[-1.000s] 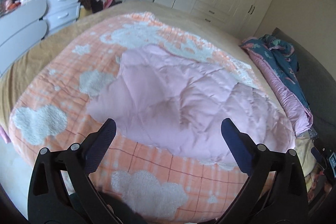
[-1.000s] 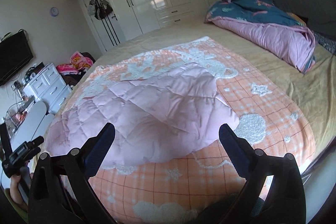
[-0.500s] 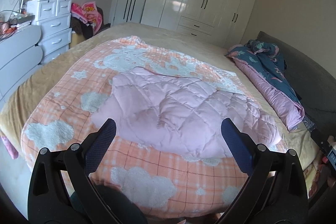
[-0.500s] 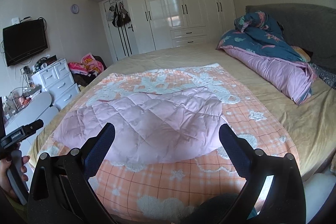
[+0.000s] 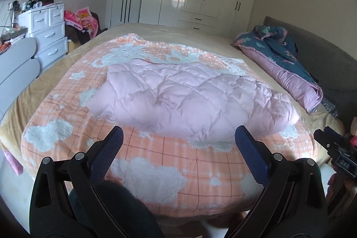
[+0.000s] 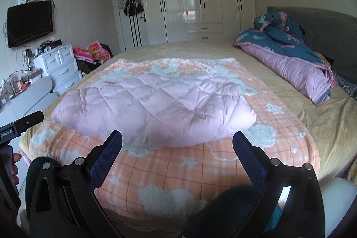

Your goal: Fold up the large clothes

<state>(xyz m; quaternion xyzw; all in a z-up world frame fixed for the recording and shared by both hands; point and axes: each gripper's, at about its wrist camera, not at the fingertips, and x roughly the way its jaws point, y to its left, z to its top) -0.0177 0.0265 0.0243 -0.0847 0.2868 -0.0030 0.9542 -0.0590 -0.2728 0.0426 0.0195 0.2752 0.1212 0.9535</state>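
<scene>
A pink quilted padded garment (image 5: 185,99) (image 6: 156,110) lies folded in a long puffy bundle on the orange checked blanket (image 5: 156,162) (image 6: 178,168) with white clouds. My left gripper (image 5: 178,137) hovers open, near the foot of the bed, short of the garment's near edge, with nothing between its fingers. My right gripper (image 6: 177,137) is open too and empty, held back over the blanket's near part. The right gripper's body (image 5: 337,148) shows at the right edge of the left wrist view. The left gripper's body (image 6: 20,124), in a hand, shows at the left of the right wrist view.
A rolled blue and mauve duvet (image 5: 285,64) (image 6: 294,59) lies by the grey headboard (image 6: 323,26). White drawers (image 5: 49,30) and a grey desk (image 5: 15,61) stand left of the bed. White wardrobes (image 6: 200,3) line the far wall. A dark knee (image 5: 120,209) is below.
Both grippers have drawn back and tilted up from the garment, so more of the room and bed shows. The garment lies still. Both stay open.
</scene>
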